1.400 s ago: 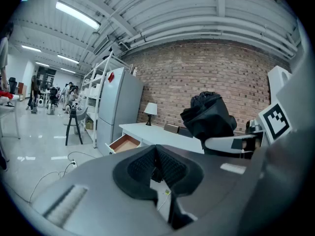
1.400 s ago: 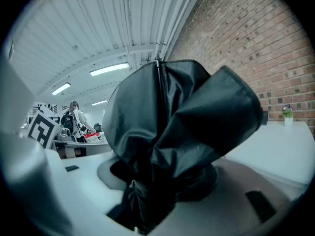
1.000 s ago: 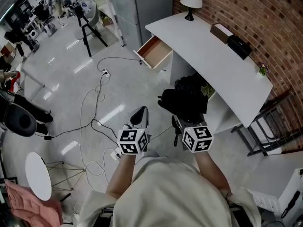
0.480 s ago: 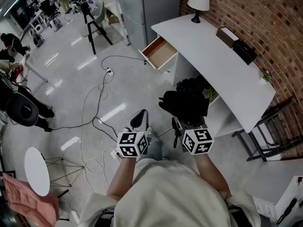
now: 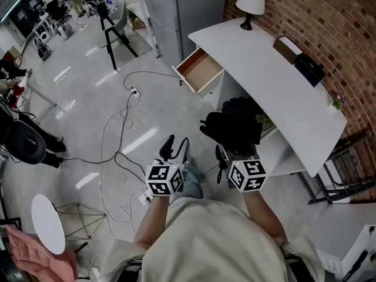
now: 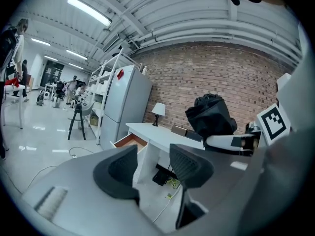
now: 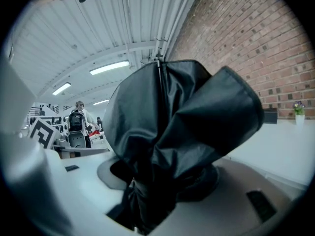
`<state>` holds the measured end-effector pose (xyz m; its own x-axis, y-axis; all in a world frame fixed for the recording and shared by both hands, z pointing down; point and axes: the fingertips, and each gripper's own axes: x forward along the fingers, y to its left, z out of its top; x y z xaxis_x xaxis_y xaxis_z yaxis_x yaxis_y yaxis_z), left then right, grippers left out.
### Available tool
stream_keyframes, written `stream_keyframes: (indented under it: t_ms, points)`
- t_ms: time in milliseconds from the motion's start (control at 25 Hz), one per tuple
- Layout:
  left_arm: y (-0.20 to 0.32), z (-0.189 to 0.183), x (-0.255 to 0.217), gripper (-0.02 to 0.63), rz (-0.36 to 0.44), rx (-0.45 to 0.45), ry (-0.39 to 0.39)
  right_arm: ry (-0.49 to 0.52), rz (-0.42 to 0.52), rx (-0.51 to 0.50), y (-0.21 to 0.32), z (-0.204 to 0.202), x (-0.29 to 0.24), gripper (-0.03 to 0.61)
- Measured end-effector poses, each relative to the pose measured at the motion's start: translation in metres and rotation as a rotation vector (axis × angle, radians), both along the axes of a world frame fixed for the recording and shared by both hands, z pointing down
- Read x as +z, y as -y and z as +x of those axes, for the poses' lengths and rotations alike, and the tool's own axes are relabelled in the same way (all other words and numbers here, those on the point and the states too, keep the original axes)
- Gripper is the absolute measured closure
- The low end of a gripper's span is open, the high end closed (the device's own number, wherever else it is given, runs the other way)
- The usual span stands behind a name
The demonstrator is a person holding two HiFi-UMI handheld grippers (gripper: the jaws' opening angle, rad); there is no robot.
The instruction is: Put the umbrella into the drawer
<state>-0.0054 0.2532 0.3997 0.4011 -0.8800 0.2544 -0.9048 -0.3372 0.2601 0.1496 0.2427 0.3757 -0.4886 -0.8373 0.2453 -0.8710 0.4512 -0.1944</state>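
The right tongs [image 5: 228, 150] are clamped on the black umbrella [image 5: 232, 128], and the right gripper view makes it plain: loose folded cloth bunches up between the jaws and billows above them. The left tongs [image 6: 153, 162] are opening at this moment, with nothing between them, only floor and furniture beyond.

The umbrella hangs in the air over the floor [image 5: 88, 110], just off the long front edge of the white bench [image 5: 276, 87] and well apart from the target. The drawer [image 5: 201, 70] stands pulled out at the bench's far left end, and it looks empty, so the carry is not finished and the drop is not yet made.

Now, the hazards. The hold seems to sit on gathered cloth, though the folds hide exactly what the pads bite on, so the bundle could slide out under its own weight. The canopy is slack and bulky; lowered carelessly, its folds could catch on the drawer's rim and leave part hanging outside. A knock against the drawer's front could nudge it shut. Cables [image 5: 114, 140] trail across the floor between the person and the drawer, a likely snag for a foot. The empty left tongs, judged from here, are best placed to steady the cloth or the drawer.
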Motion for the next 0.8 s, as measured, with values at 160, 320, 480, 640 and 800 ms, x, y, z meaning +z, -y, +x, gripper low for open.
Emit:
stream_keyframes:
  t_ms: [160,320,480,640,800]
  points:
    - [0.048,-0.019,0.004,0.380,0.002,0.004,0.002,-0.009,0.004,0.006,0.049,-0.015,0.001,0.347]
    - [0.102,-0.038,-0.001,0.348,-0.004,0.009,0.009,-0.008,-0.005,0.012,0.101,-0.033,-0.003,0.347]
    - [0.156,-0.056,-0.004,0.316,-0.004,0.029,0.000,-0.018,-0.002,0.011,0.153,-0.054,-0.008,0.347]
    - [0.208,-0.070,-0.007,0.296,-0.001,0.051,-0.009,-0.025,0.006,0.013,0.203,-0.073,-0.013,0.347]
    - [0.254,-0.085,-0.005,0.285,-0.002,0.072,-0.014,-0.028,0.007,0.025,0.249,-0.089,-0.011,0.347]
